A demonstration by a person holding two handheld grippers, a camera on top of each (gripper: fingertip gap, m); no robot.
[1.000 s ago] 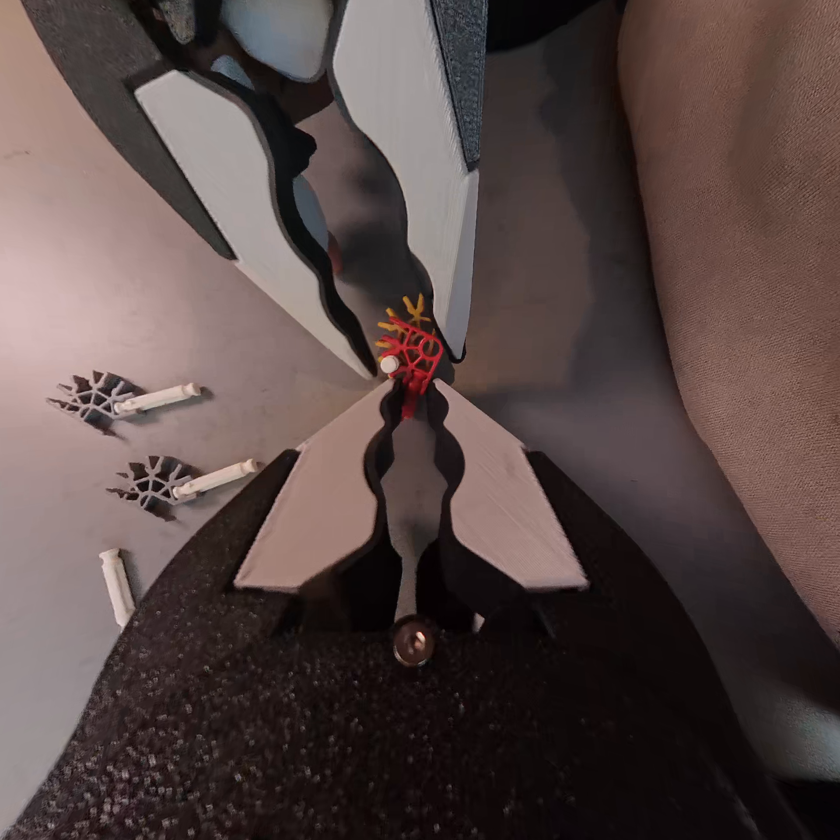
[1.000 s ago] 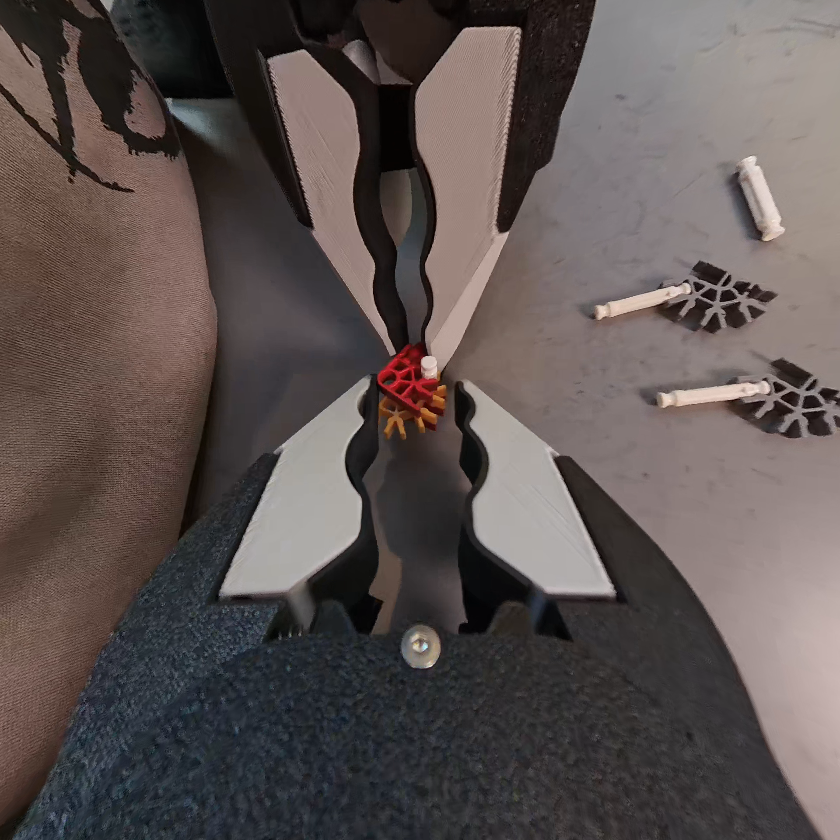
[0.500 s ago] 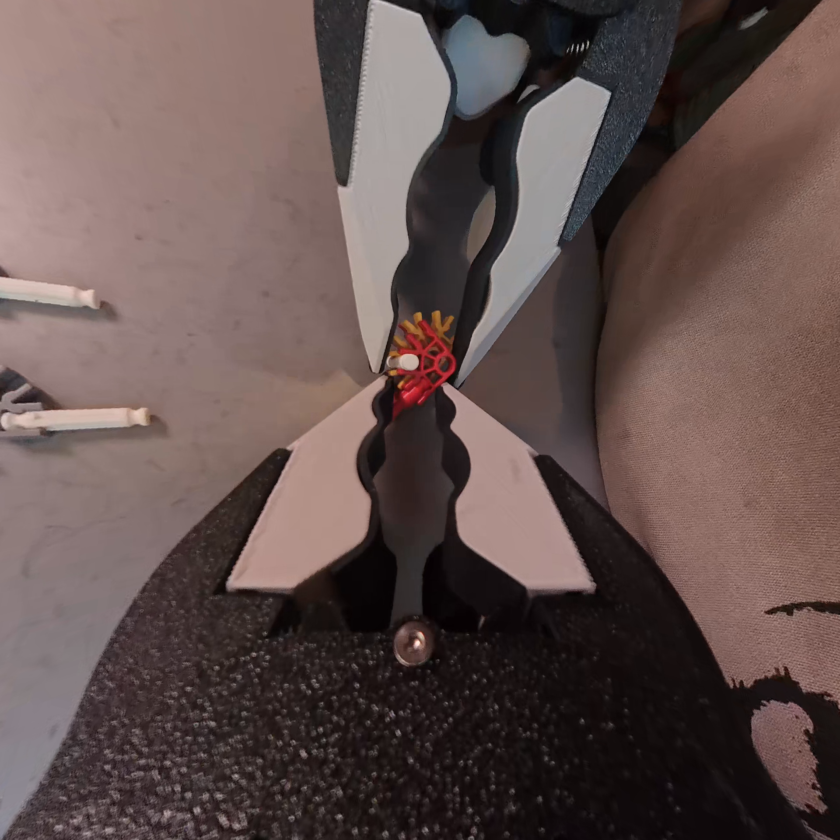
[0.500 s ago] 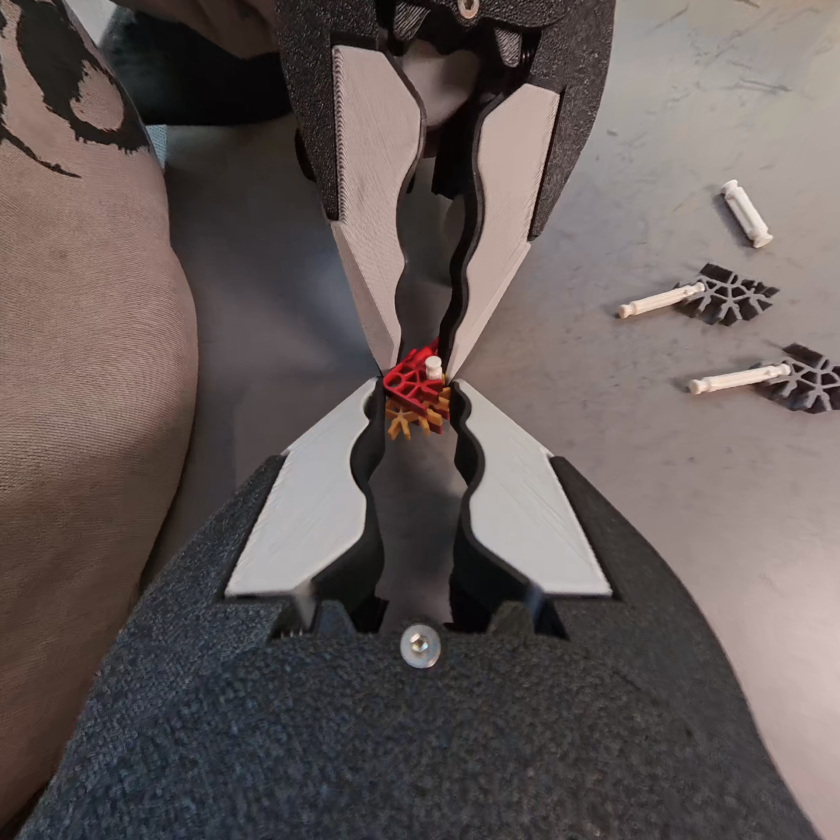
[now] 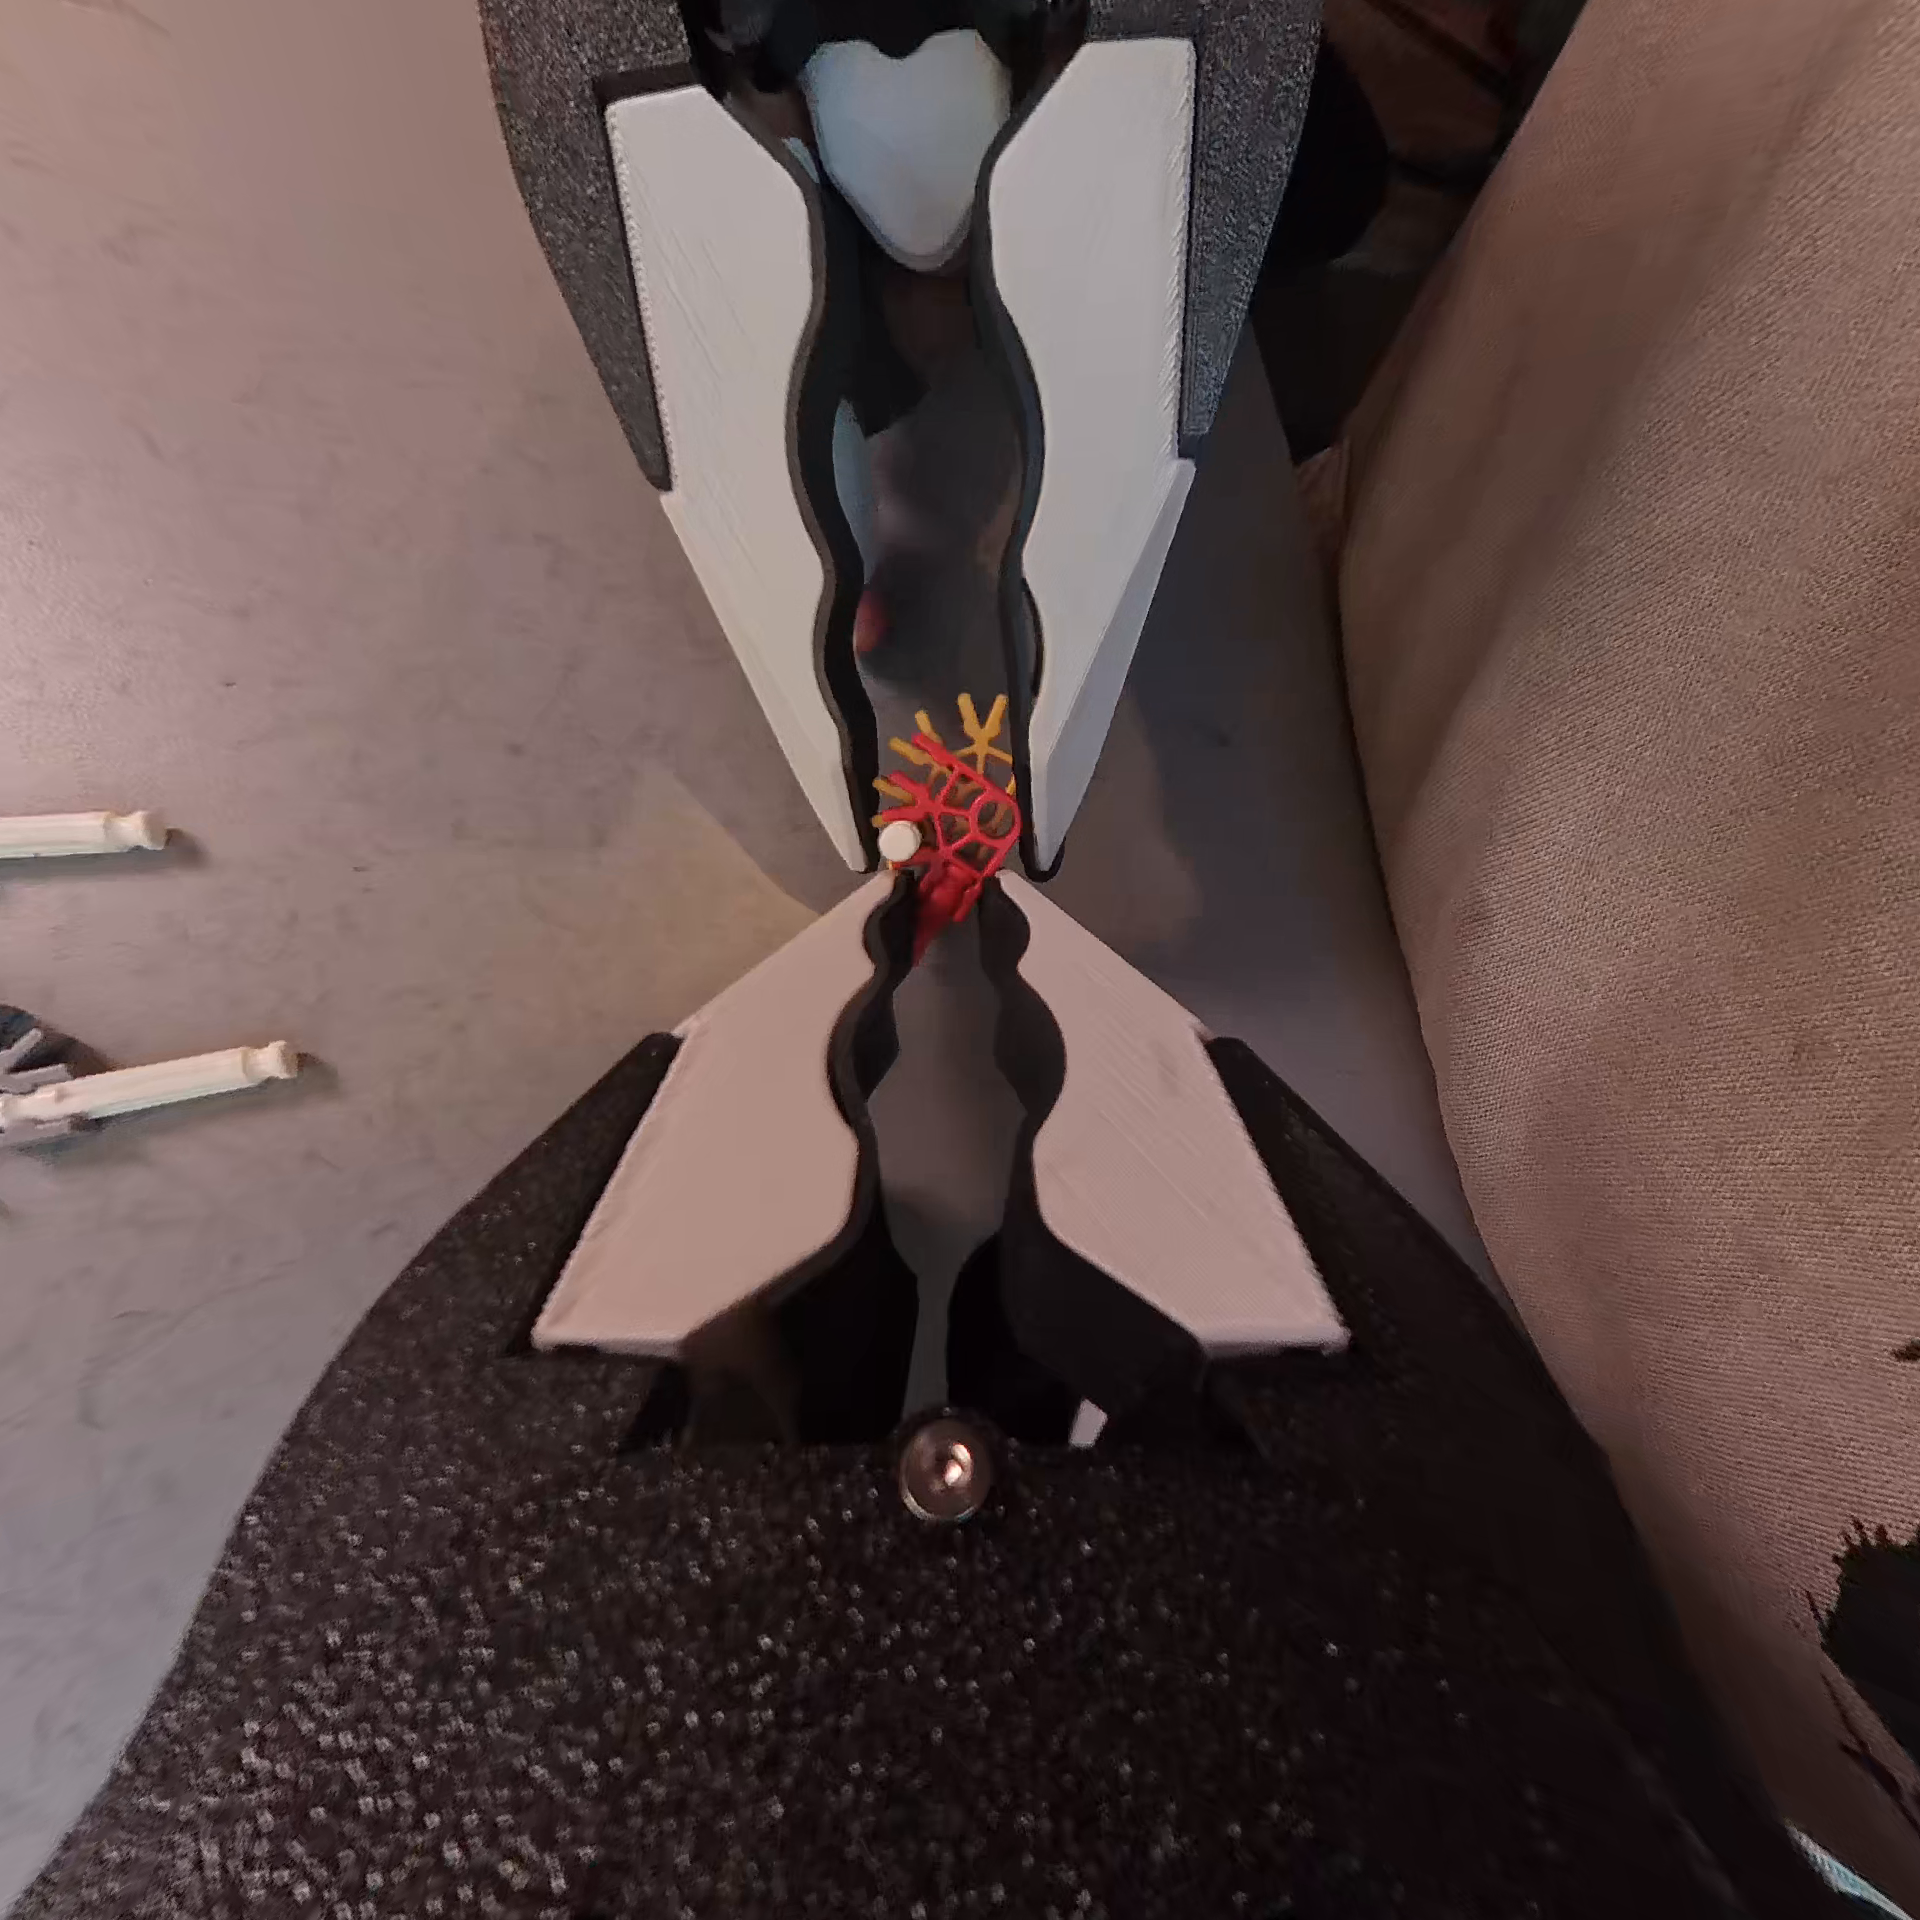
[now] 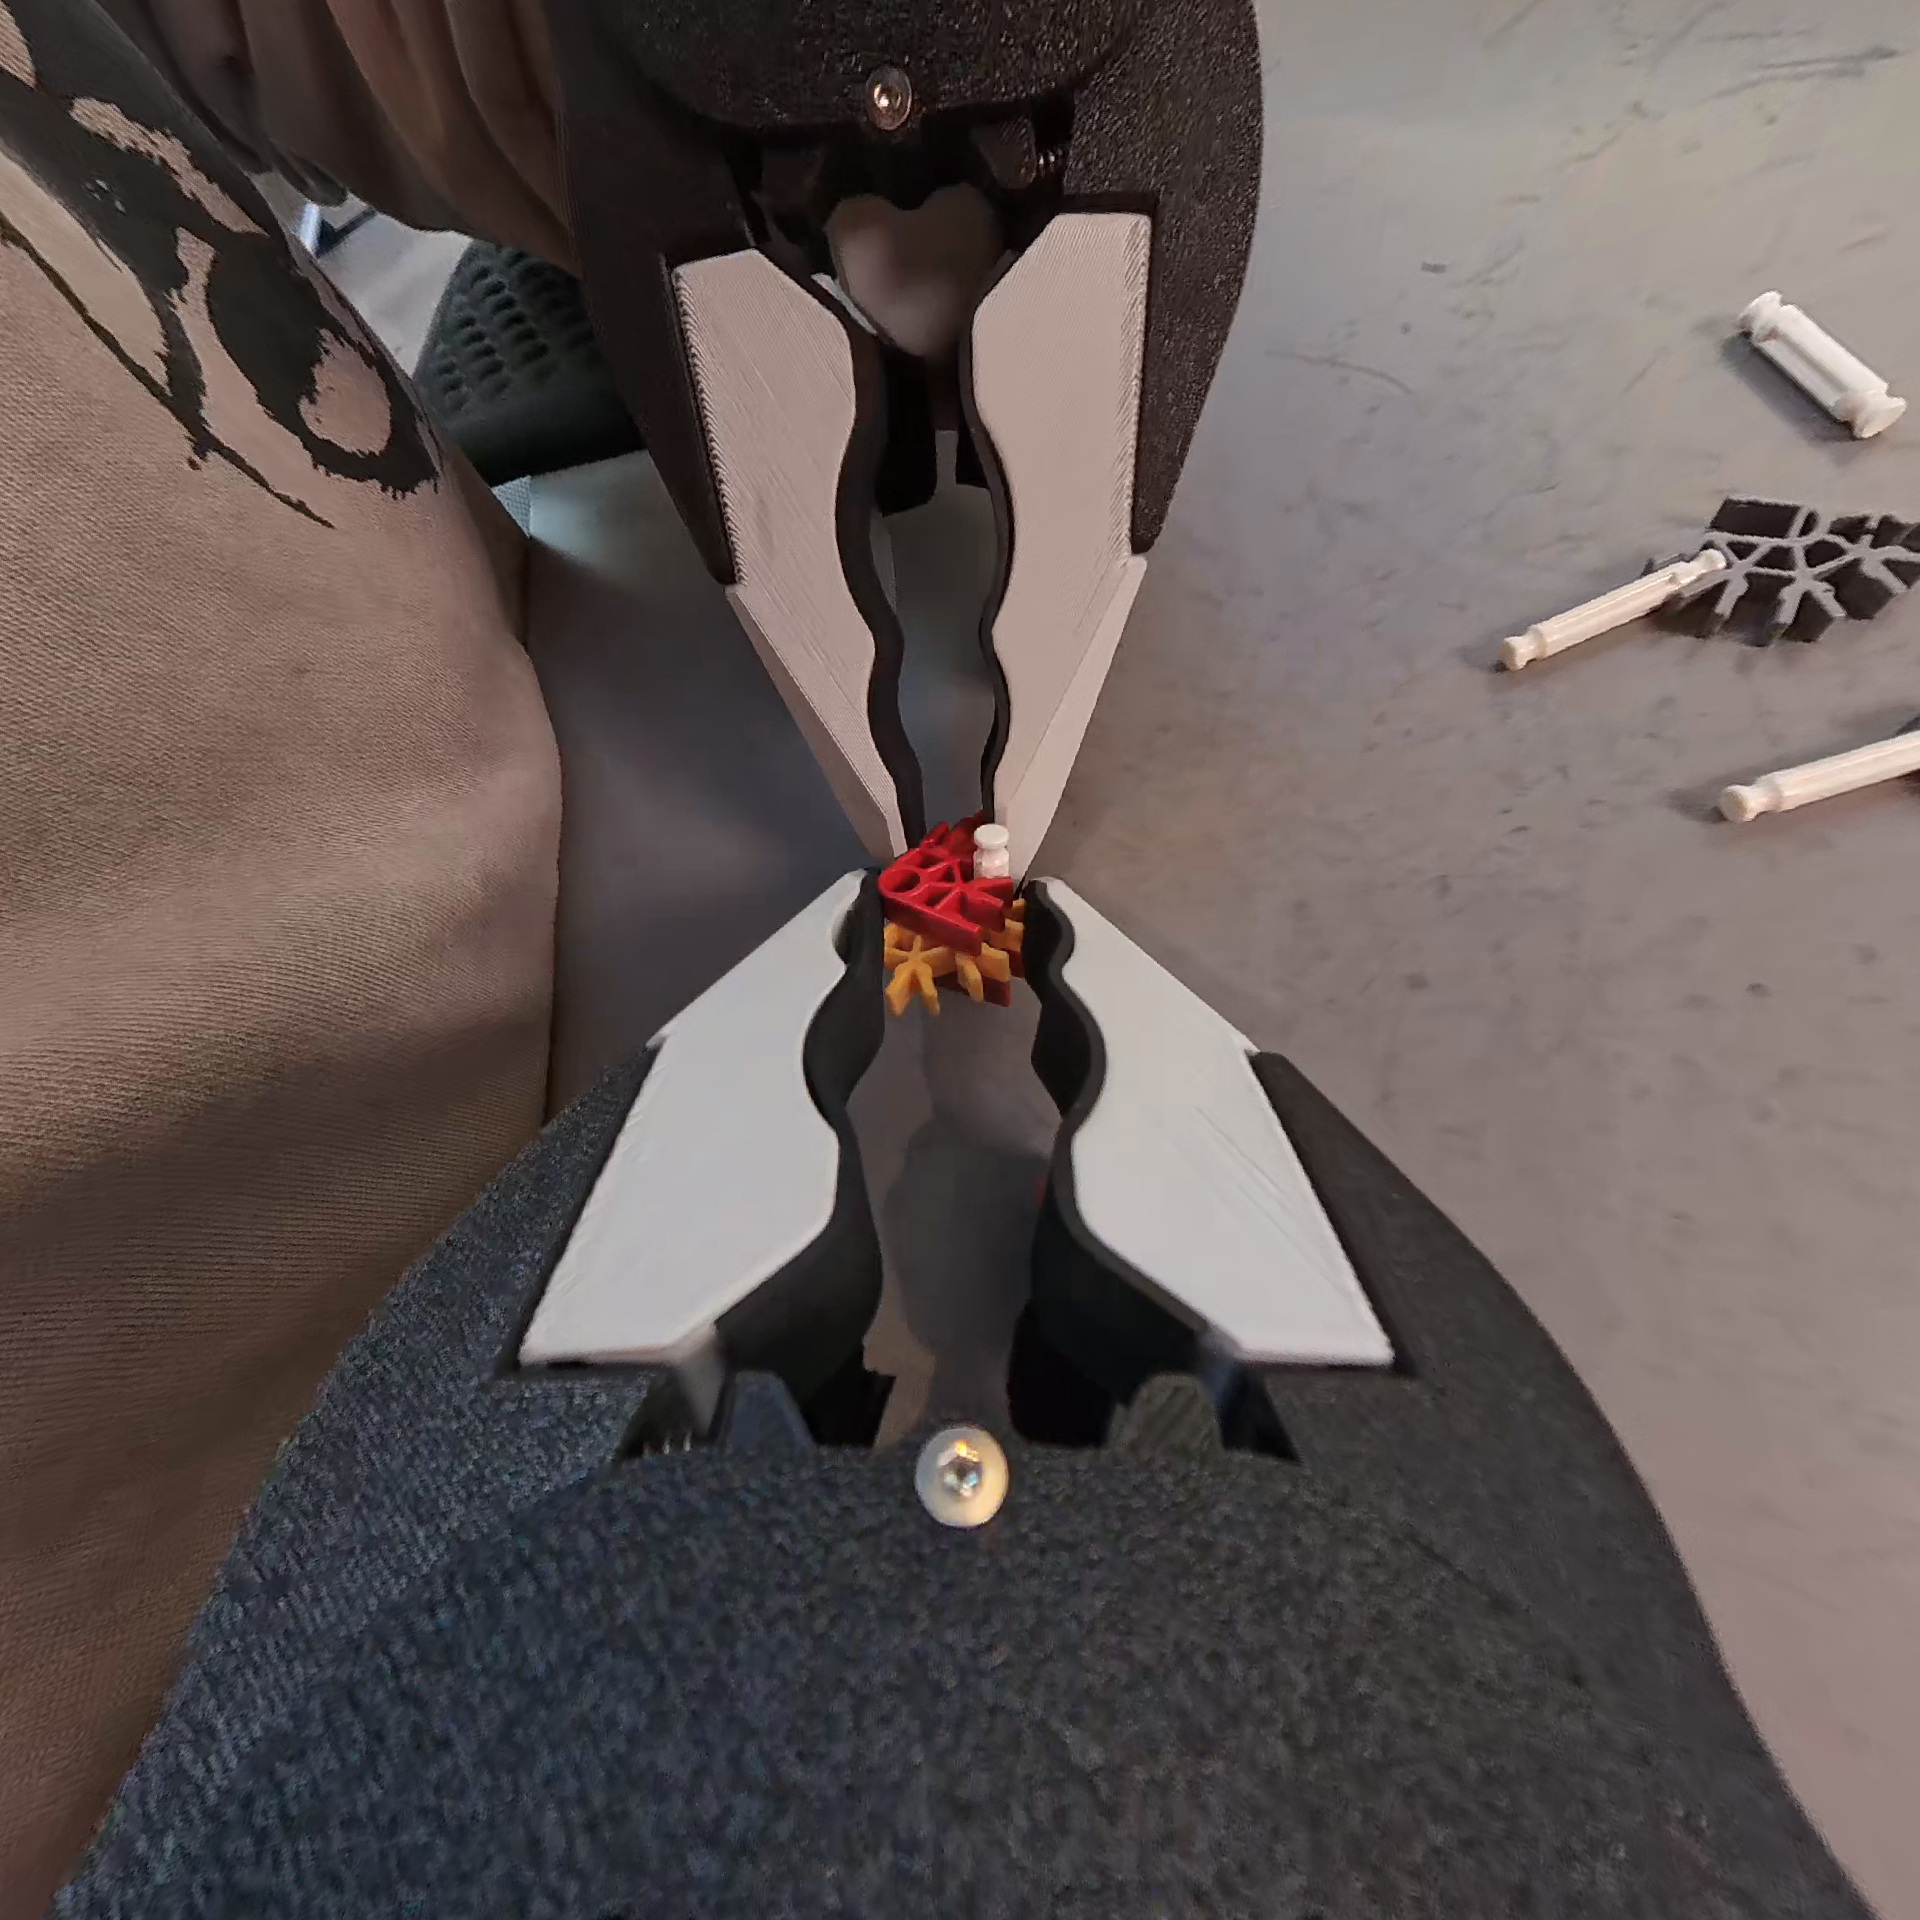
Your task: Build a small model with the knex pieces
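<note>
A small assembly hangs above the grey table between the two gripper tips, which meet head-on. It is a red connector (image 5: 971, 831), a yellow connector (image 5: 982, 727) behind it and a short white rod (image 5: 896, 842) stuck through. My left gripper (image 5: 940, 899) is shut on the lower edge of the red connector. My right gripper (image 6: 951, 914) is shut on the yellow connector (image 6: 925, 971), with the red connector (image 6: 930, 883) and the rod end (image 6: 992, 844) just beyond. Each gripper shows opposite the other: the right (image 5: 951, 860) in the left wrist view, the left (image 6: 958, 831) in the right wrist view.
Two white rods (image 6: 1605, 623) (image 6: 1818, 774) lie on the table (image 6: 1455, 1039), each plugged into a dark grey connector (image 6: 1808, 571), and a loose short white rod (image 6: 1818, 364) lies farther off. A person's beige garment with black print (image 6: 208, 831) is close beside the grippers. Both grippers' tips are close together, under 4 cm apart.
Both grippers have swung round together until they face each other in a straight line, still gripping the assembly. The parts on the table have slid toward the edges of both views.
</note>
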